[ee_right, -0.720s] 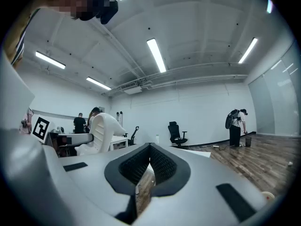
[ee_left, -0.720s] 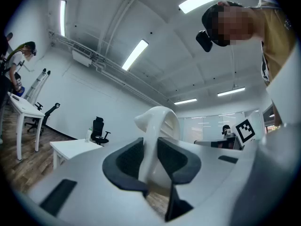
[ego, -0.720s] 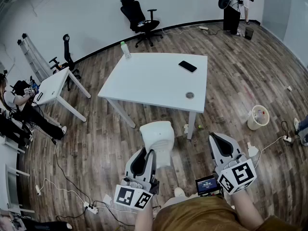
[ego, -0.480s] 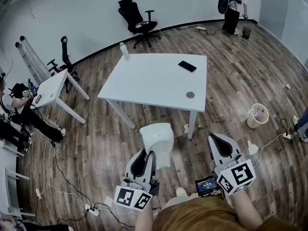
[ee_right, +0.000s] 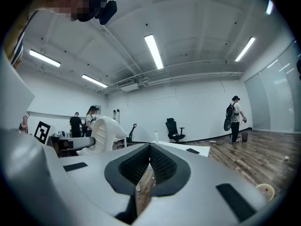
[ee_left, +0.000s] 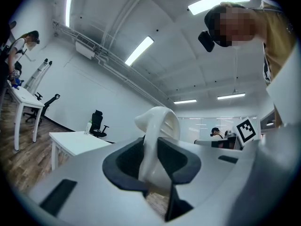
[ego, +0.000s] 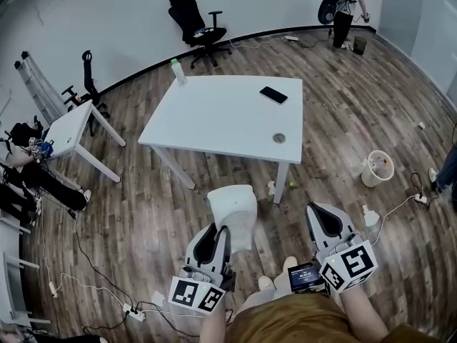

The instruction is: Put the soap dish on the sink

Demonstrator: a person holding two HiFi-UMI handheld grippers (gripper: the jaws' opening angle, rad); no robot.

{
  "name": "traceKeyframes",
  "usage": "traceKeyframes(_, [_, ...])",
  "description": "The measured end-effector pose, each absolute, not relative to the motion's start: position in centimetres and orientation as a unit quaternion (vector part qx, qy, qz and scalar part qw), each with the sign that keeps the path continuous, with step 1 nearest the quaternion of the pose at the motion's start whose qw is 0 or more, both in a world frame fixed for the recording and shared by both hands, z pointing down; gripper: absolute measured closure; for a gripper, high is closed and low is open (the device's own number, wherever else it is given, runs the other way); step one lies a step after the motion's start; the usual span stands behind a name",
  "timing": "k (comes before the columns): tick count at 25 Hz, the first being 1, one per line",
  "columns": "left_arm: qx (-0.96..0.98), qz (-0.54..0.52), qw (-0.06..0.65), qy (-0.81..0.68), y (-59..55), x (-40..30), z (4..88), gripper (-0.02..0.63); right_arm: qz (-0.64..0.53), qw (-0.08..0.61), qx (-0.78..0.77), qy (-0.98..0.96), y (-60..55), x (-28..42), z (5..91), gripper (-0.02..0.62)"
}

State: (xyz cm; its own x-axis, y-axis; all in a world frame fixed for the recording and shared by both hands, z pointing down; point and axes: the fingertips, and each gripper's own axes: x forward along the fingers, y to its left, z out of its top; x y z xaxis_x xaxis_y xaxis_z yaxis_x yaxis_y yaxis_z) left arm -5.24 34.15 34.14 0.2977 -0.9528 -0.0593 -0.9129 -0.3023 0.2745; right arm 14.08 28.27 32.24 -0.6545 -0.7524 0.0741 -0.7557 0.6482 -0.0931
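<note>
The left gripper (ego: 221, 229) is clamping the white soap dish (ego: 234, 207) by its near edge, with the jaws spread wide around it. The dish is projecting beyond the jaws, over the wooden floor (ego: 143, 213), on the near side of the white table (ego: 214, 120). The right gripper (ego: 319, 213) is riding at the right with jaws together and nothing between them. Against the preceding frames, the table is sitting slightly farther and to the left, while the grip is remaining unchanged, so the operator is apparently carrying the dish. No sink is showing in any view, so placement is judged not yet begun.
</note>
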Motion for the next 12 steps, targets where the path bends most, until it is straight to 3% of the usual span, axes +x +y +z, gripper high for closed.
traceKeyframes(12, [0.790, -0.101, 0.093, -0.597, 28.2, -5.4, 34.4, 0.506, 0.044, 0.015, 0.403, -0.914, 21.5, 14.0, 32.6, 0.588])
